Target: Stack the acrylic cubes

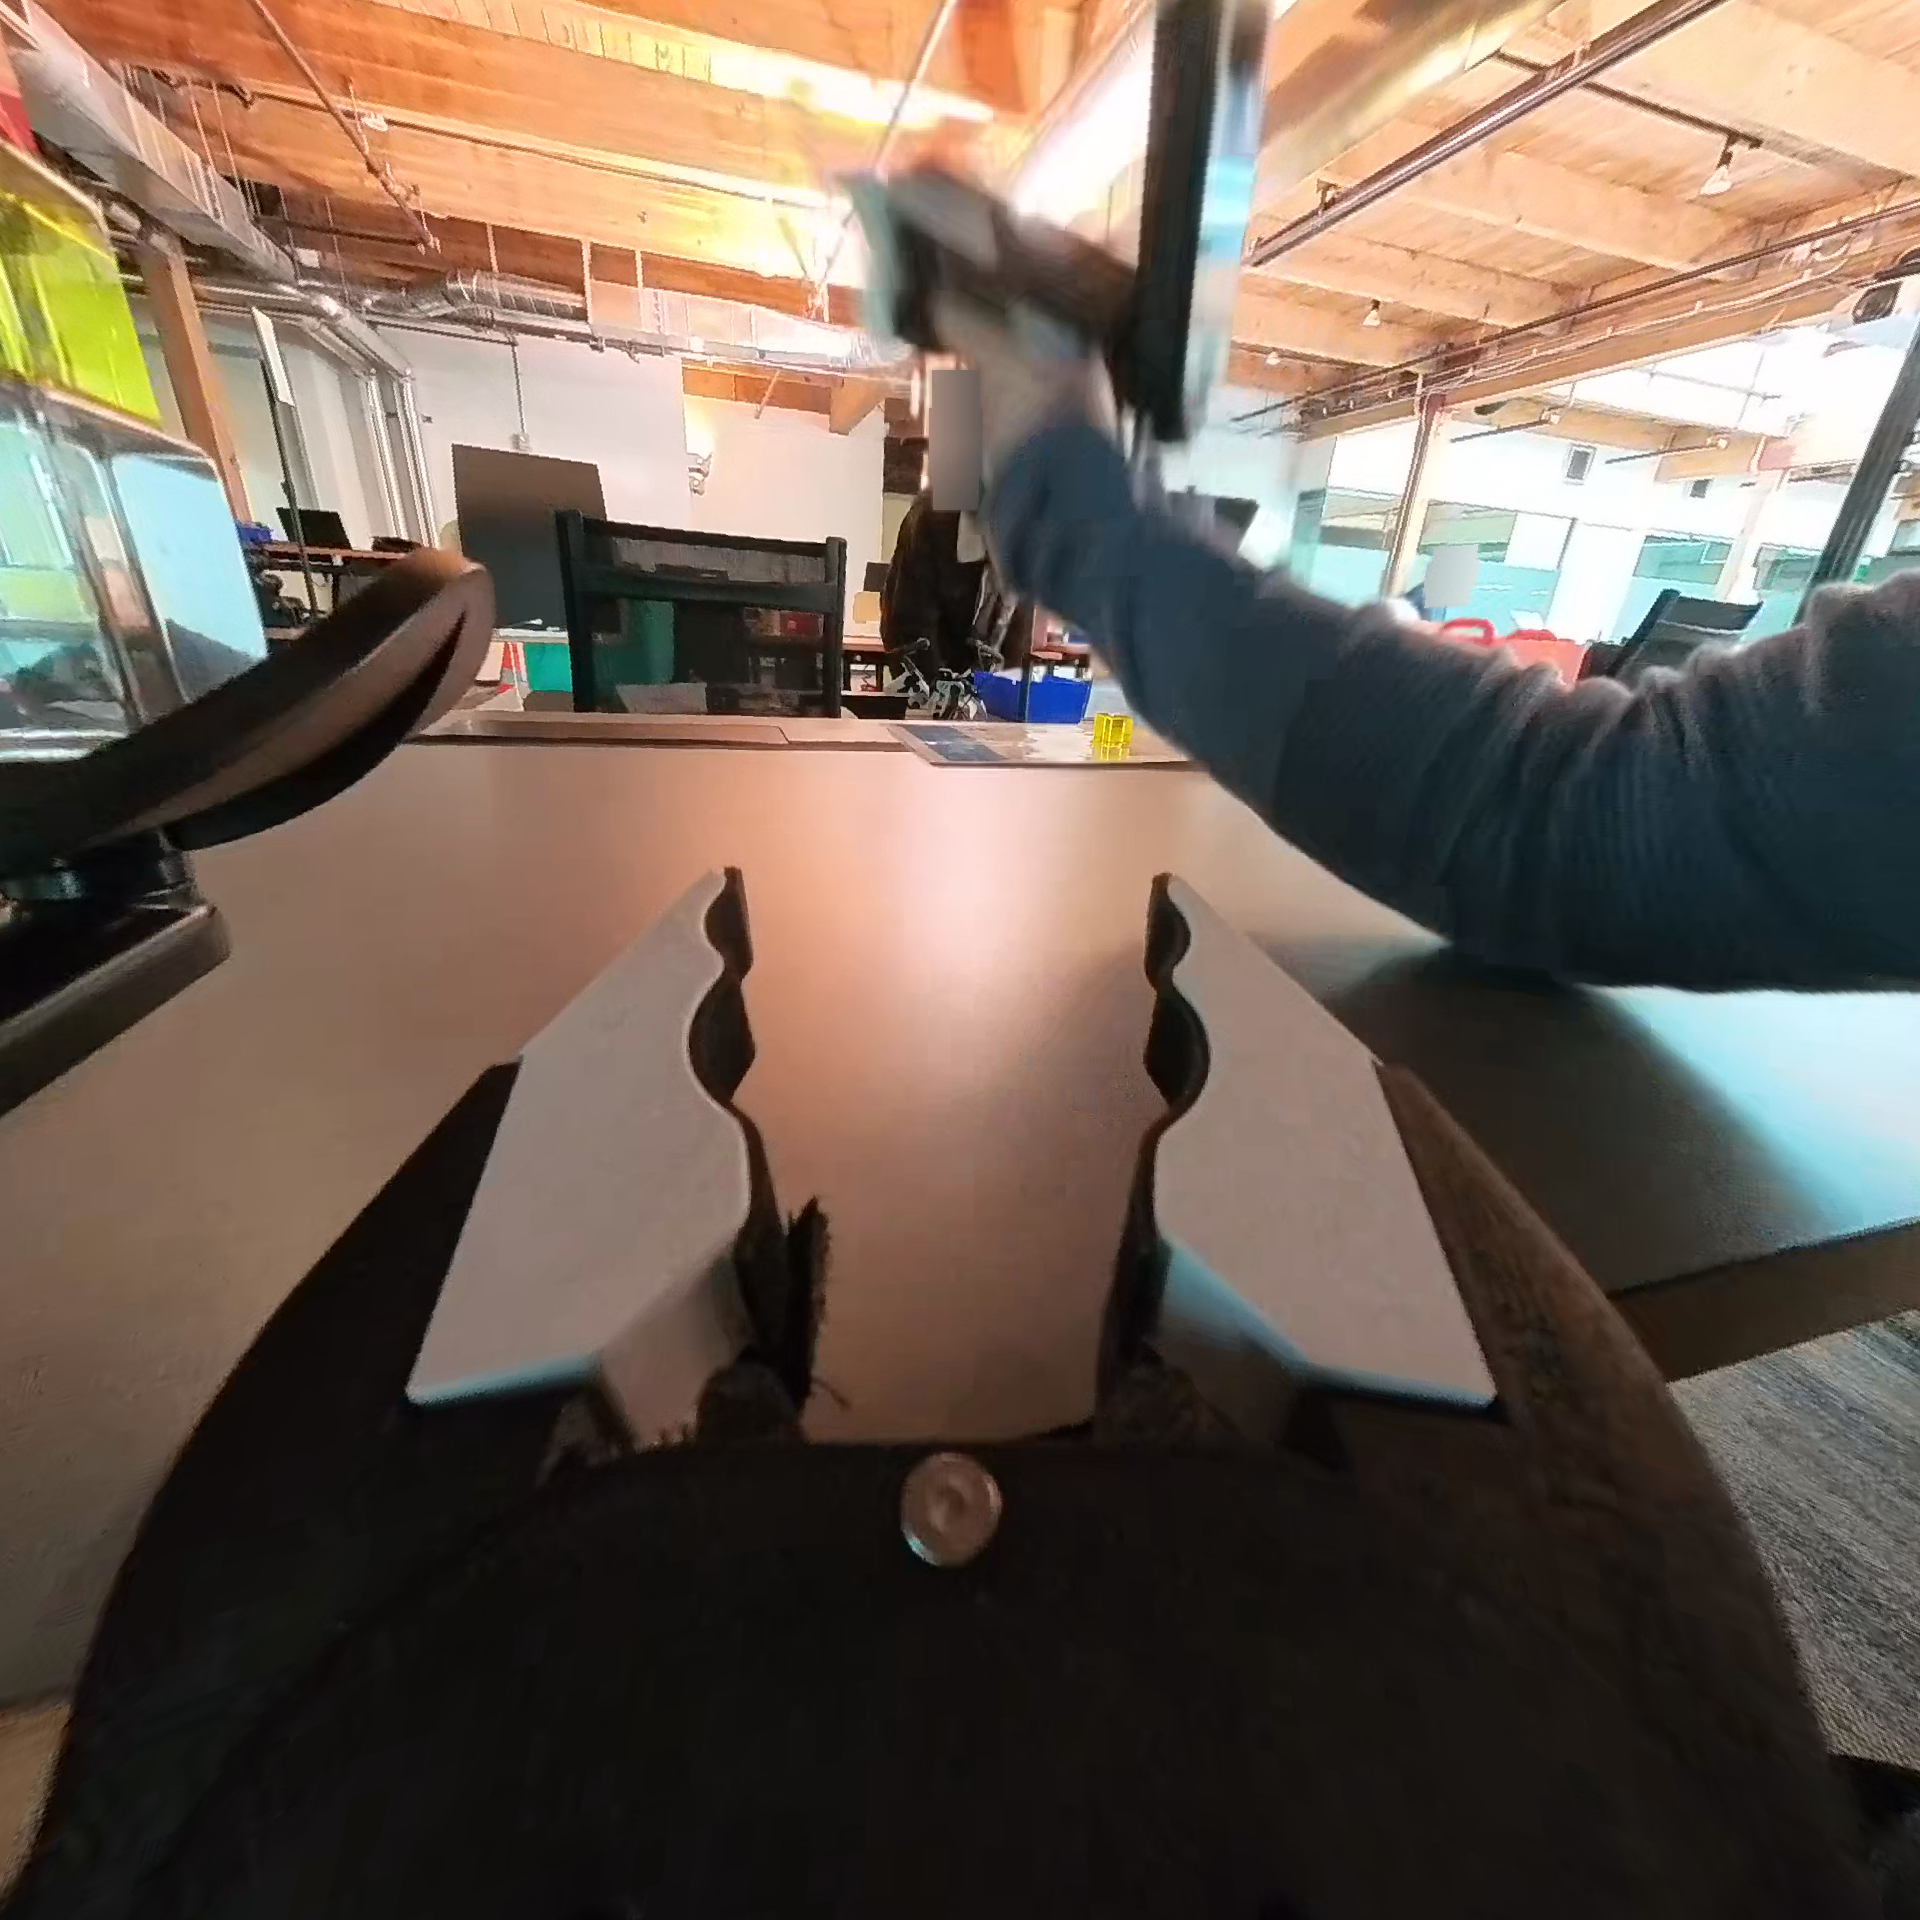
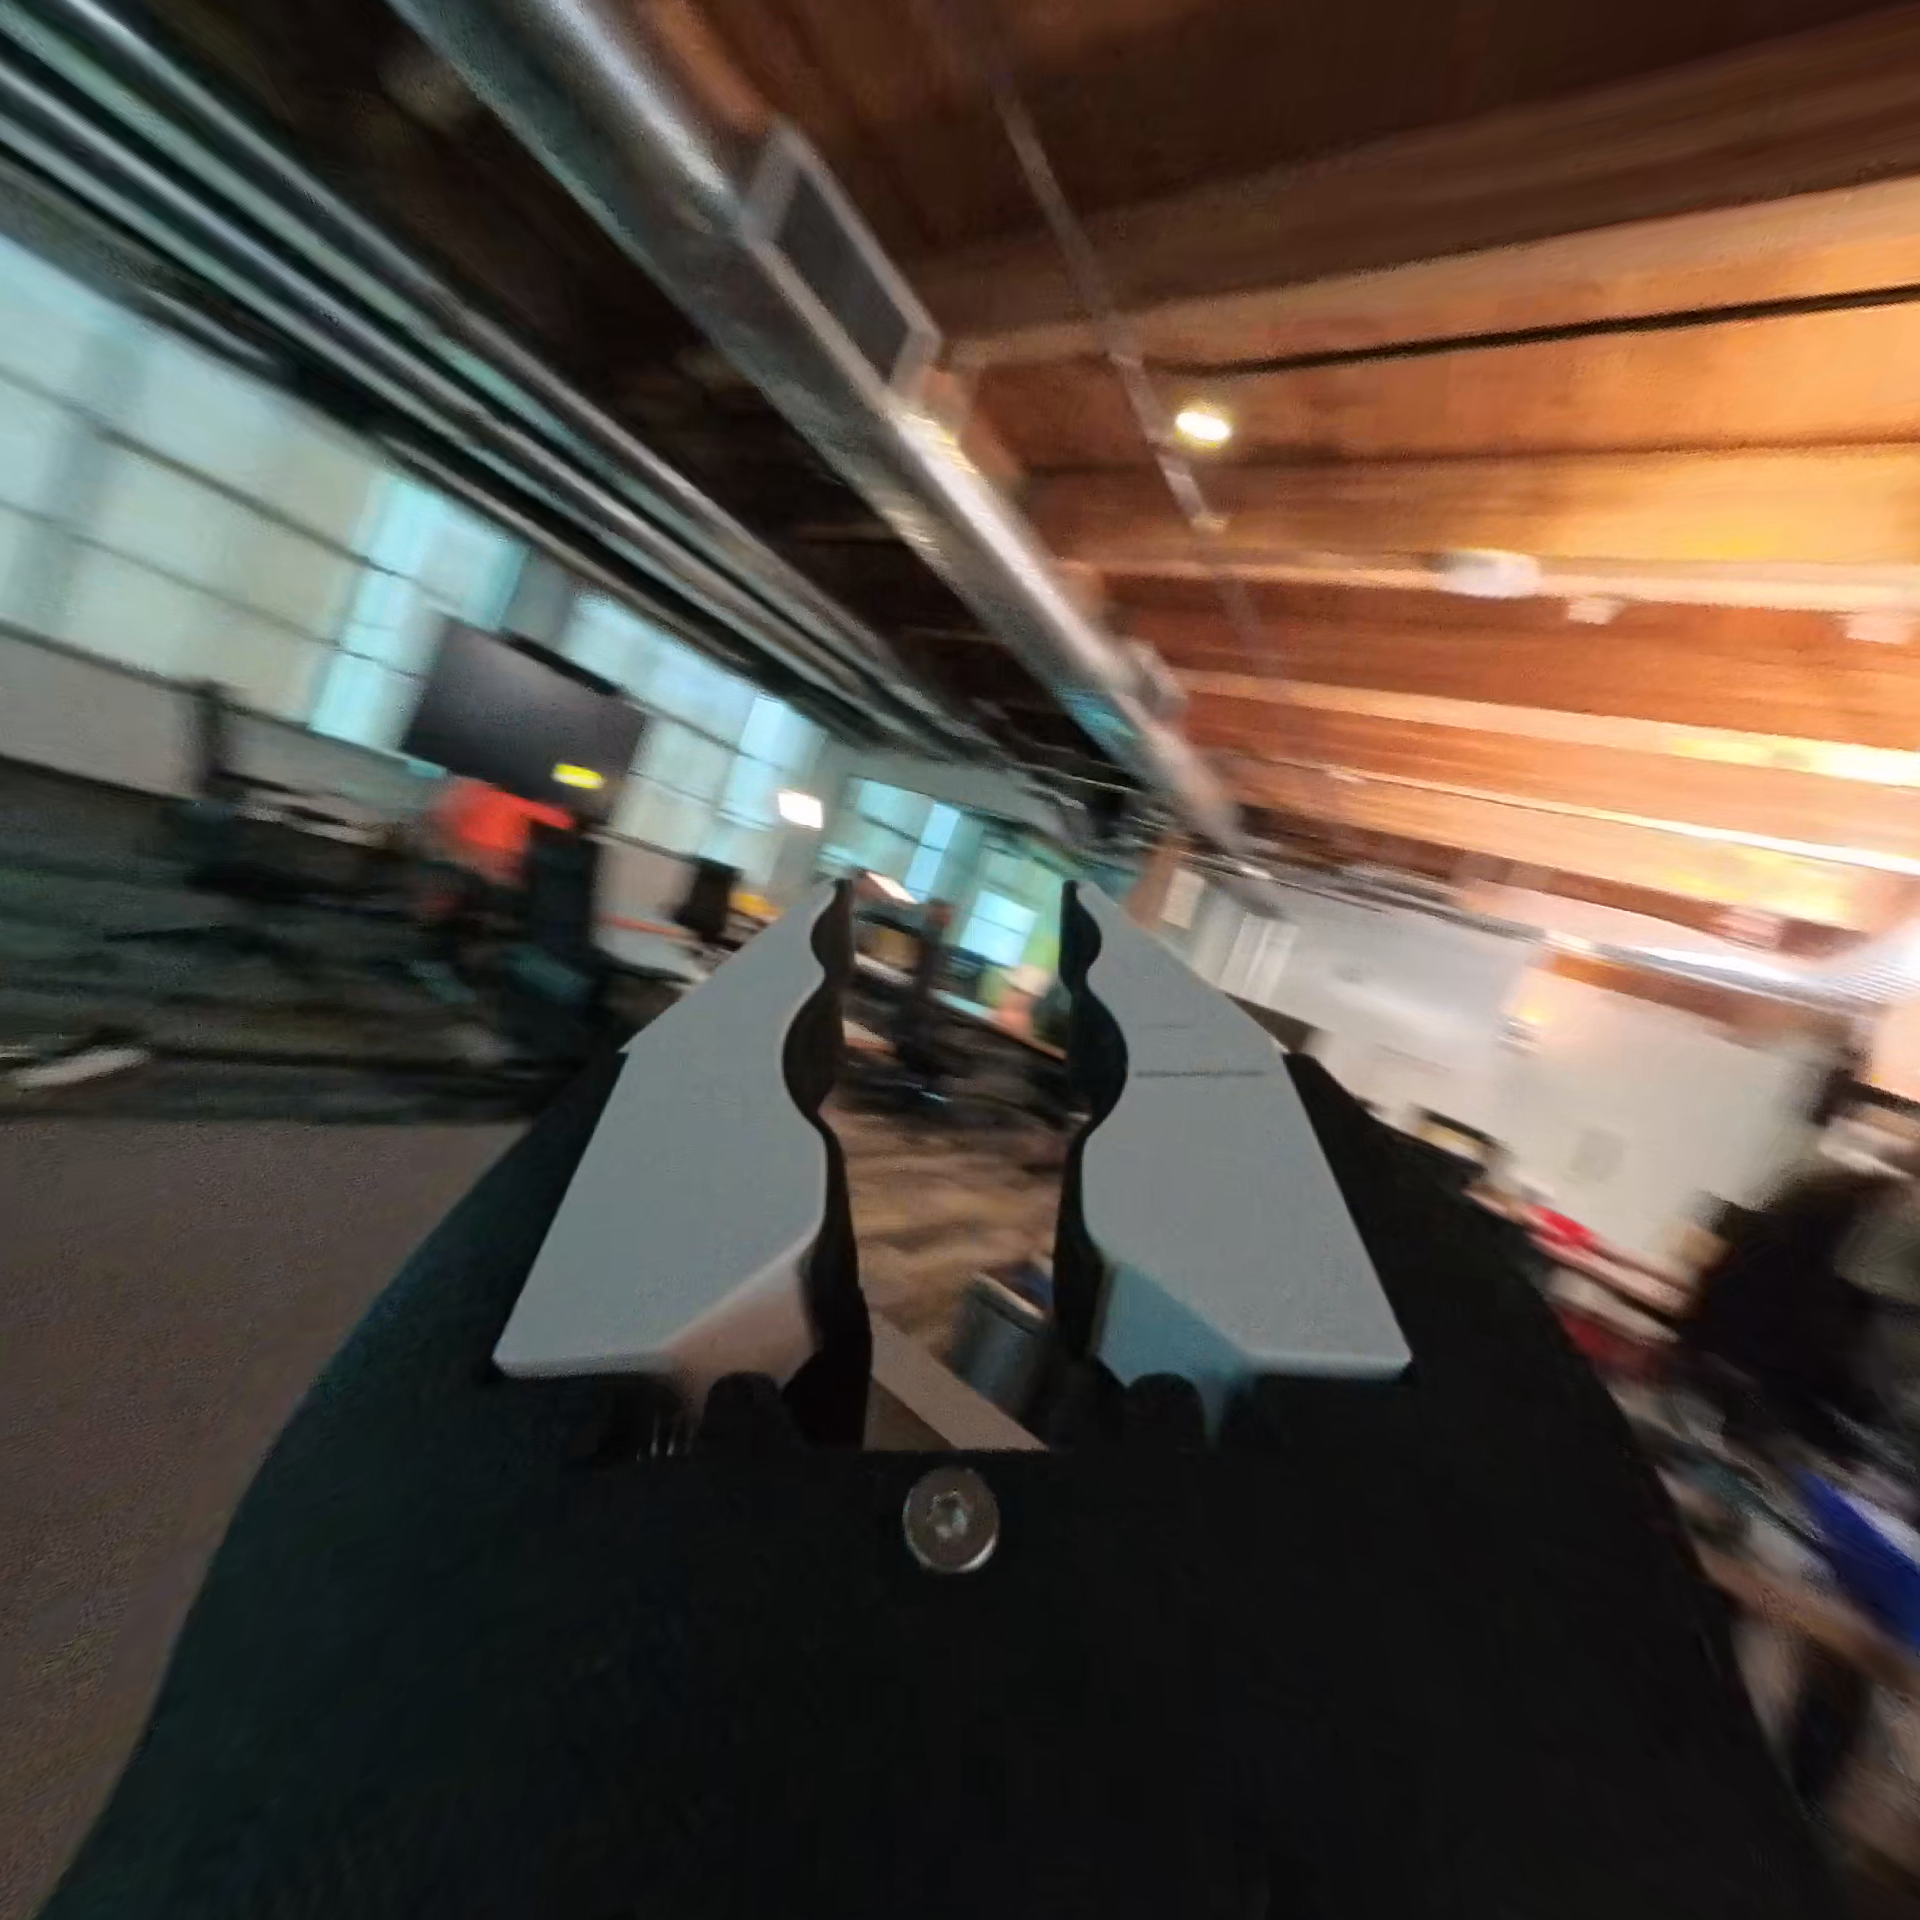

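**Both claws bare, right one raised**

Nearest me, left gripper (image 1: 940, 883) gapes, released, above the brown table (image 1: 935, 831). Right gripper (image 2: 951, 899), parted and bare, aims up at blurred ceiling; I risk striking the black stand (image 1: 208, 748) at left.

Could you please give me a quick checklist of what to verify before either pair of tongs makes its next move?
1. Left tongs empty and open over the brown table: ok.
2. Right tongs empty, fingers apart: ok.
3. Right tongs steady: not ok, raised high, view blurred.
4. Sleeved arm crossing the table's right side: not ok.
5. Black curved object at left clear of the left tongs: ok.
6. Small yellow block at the far edge reachable: cannot tell.
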The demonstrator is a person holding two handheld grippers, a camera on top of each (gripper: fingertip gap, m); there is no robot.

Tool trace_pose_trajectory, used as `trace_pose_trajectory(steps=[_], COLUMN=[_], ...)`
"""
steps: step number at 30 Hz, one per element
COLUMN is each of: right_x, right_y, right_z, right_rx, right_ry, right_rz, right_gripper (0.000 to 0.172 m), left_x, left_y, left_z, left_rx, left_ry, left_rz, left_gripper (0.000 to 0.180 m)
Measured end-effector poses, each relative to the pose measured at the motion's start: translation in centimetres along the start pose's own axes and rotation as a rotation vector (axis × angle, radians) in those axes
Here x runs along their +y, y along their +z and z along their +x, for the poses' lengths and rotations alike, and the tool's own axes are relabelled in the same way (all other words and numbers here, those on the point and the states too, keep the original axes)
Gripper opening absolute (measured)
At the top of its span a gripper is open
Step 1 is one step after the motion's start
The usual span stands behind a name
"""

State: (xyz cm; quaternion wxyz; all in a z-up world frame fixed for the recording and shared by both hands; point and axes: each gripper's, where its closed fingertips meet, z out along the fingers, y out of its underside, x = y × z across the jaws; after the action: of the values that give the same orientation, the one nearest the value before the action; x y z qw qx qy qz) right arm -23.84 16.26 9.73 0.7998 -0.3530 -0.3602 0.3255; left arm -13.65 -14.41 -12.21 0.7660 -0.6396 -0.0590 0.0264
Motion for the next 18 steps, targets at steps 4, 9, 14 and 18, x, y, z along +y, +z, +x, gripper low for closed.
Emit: trace_pose_trajectory(steps=[4,9,14,18], right_x=[11.5,21.4,28.8,31.5], right_y=[-5.1,-10.2,-14.9,-15.7], right_z=[7.7,14.6,22.0,23.1], right_rx=[0.135,0.026,0.154,0.176], right_ry=[-0.15,-0.077,0.058,0.29], right_rz=[-0.182,-0.547,-0.915,-1.039], right_gripper=[0.034,0.036,0.042,0.046], left_x=[-0.1,0.0,0.2,0.4], left_y=[0.0,0.1,0.3,0.4], left_z=[0.2,0.1,0.1,0.1], left_rx=[0.012,0.019,-0.004,-0.022], left_ry=[-0.014,-0.032,0.01,0.039], left_rz=[0.012,-0.004,-0.013,-0.022], left_gripper=[0.075,0.075,0.073,0.071])
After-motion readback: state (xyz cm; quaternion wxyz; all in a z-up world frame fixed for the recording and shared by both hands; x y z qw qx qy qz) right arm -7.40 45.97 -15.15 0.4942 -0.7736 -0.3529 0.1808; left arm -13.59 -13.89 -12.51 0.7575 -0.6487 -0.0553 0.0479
